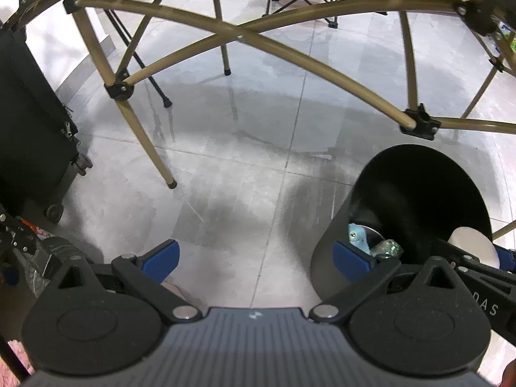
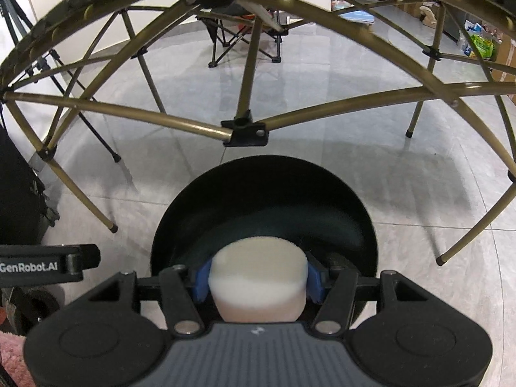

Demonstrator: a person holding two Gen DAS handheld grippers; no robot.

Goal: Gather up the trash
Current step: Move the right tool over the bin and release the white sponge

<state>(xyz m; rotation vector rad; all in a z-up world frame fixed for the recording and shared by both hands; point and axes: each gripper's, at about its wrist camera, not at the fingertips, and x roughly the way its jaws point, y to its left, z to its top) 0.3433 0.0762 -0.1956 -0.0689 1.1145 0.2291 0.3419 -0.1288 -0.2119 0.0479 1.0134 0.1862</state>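
A black round trash bin [image 2: 361, 225] stands on the grey tiled floor, also in the left wrist view [image 1: 419, 187] at the lower right. Crumpled blue and clear wrappers [image 1: 371, 242] lie at its bottom. My right gripper [image 2: 258, 277] is shut on a white foam block [image 2: 258, 280] and holds it over the bin's near rim; the block also shows in the left wrist view [image 1: 474, 242]. My left gripper [image 1: 254, 261] is open and empty, above the floor just left of the bin.
A folding table's olive metal frame [image 1: 290, 51] spans overhead and ahead, with legs on the floor [image 1: 171, 183]. A black wheeled case [image 1: 29, 148] stands at left. A folding chair [image 2: 245, 42] is farther back. Boxes and bags [image 2: 480, 45] sit at far right.
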